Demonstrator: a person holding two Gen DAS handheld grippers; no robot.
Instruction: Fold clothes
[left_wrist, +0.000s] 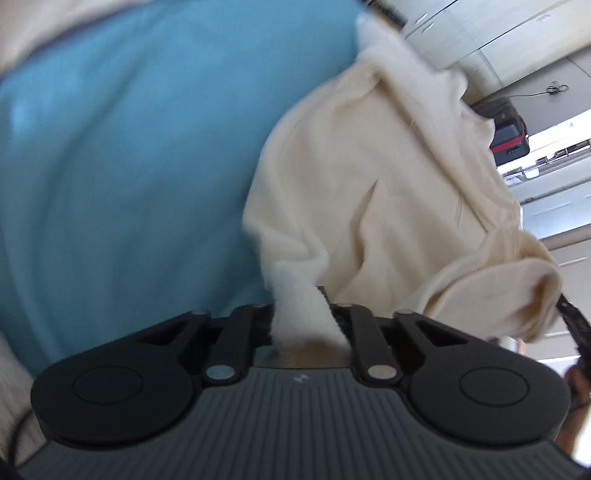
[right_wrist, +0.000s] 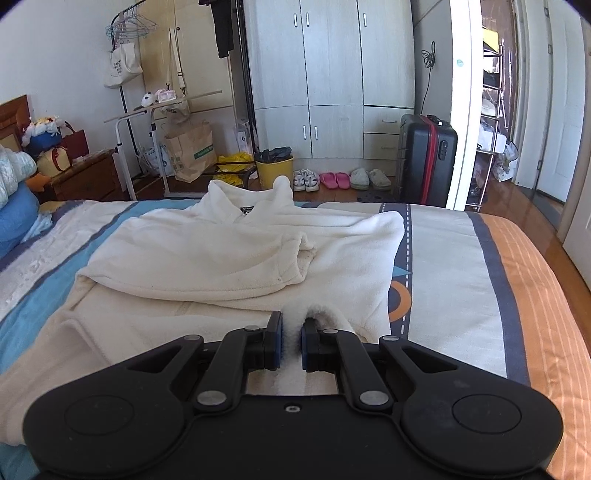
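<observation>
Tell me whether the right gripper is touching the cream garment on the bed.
Touching. The right wrist view shows the right gripper with its blue pads pinching a raised fold of the cream garment between them.

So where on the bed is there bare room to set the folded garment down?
Free: the bedspread's white-and-orange striped side, between the cream fleece garment's edge and the bed's edge toward the doorway. A narrower blue strip lies bare beside the pillows. The middle is crowded: the garment covers it.
</observation>
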